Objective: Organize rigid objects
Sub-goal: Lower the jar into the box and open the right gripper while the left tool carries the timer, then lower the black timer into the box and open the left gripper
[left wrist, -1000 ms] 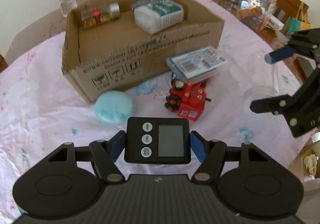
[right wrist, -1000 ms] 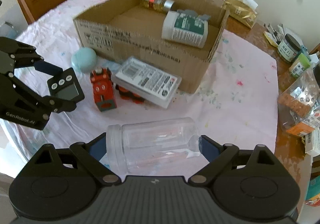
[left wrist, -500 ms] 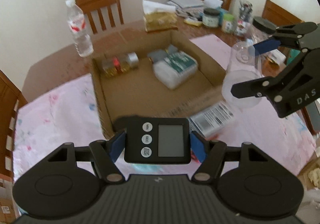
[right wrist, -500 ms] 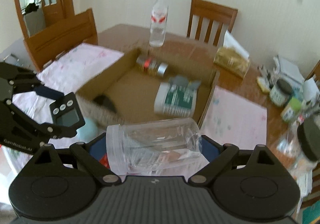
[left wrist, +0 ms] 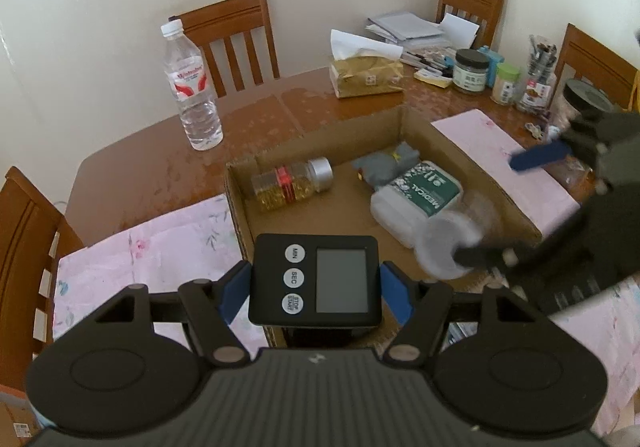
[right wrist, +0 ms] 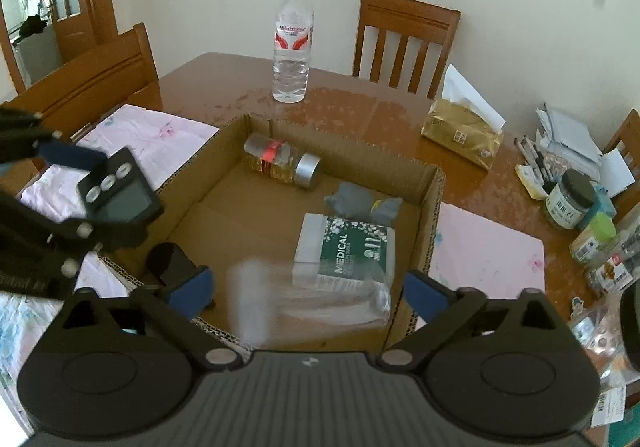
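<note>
Nearest in the left wrist view, a black digital timer (left wrist: 314, 281) is clamped between the blue pads of the left gripper (left wrist: 314, 289), held above the near wall of the cardboard box (left wrist: 472, 157). In the right wrist view, the jaws of the right gripper (right wrist: 308, 291) are opening, and a clear plastic jar (right wrist: 308, 297), blurred, is seen between the pads with gaps on both sides, apparently dropping free over the near part of the box. Farther in, at about 1 o'clock of the jar, a white medical bottle (right wrist: 344, 251) lies on its side, with a grey object (right wrist: 360, 203) beyond it and a small silver-capped bottle (right wrist: 282, 161) near the far wall at 11 o'clock. For the step to be done well, the timer is best carried over the bare floor at the box's left half, lowered close to the cardboard, and only then let go, so that nothing is struck. A water bottle (right wrist: 292, 47) stands on the surface (right wrist: 352, 103) beyond, at 12 o'clock.
</note>
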The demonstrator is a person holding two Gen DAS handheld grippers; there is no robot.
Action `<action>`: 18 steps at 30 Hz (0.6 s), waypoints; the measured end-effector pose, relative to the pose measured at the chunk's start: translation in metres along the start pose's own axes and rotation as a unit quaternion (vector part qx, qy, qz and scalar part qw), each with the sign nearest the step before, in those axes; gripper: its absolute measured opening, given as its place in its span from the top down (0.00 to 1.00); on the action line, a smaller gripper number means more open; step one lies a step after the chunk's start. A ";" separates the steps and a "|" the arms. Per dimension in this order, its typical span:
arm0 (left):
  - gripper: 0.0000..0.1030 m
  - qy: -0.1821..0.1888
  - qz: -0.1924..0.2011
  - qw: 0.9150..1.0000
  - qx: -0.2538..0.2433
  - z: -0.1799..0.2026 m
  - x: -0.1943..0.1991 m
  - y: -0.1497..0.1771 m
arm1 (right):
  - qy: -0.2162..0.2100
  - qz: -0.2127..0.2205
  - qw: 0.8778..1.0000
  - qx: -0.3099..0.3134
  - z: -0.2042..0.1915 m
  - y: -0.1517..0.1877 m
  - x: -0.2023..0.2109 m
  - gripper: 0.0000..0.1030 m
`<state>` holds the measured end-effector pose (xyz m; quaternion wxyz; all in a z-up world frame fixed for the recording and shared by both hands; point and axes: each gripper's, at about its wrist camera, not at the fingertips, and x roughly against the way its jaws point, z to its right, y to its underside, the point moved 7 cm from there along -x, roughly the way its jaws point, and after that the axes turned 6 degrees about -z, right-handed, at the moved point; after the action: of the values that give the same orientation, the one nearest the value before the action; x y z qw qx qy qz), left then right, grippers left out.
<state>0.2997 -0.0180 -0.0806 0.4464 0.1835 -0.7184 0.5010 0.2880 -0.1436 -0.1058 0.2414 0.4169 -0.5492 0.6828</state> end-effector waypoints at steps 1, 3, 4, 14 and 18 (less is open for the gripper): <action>0.33 0.001 0.000 1.000 -0.001 -0.001 -0.004 -0.004 | -0.004 0.000 1.000 -0.003 -0.001 0.002 0.001 0.00; 0.33 0.004 -0.001 1.000 0.000 -0.004 -0.012 -0.010 | -0.009 0.002 1.000 -0.011 -0.001 0.006 0.004 0.00; 0.33 0.006 -0.003 1.000 0.001 -0.005 -0.016 -0.013 | -0.012 0.000 1.000 -0.016 0.000 0.009 0.006 0.00; 0.33 0.016 -0.016 1.000 -0.012 -0.009 -0.061 -0.047 | 0.002 -0.002 0.998 -0.061 0.020 0.025 0.020 0.00; 0.30 0.008 -0.014 1.000 -0.007 -0.011 -0.075 -0.058 | 0.012 -0.003 0.997 -0.079 0.030 0.030 0.023 0.00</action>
<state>0.3863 -0.0468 -0.1085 0.4600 0.1867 -0.7158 0.4911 0.2610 -0.1831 -0.1020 0.2824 0.3901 -0.5971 0.6415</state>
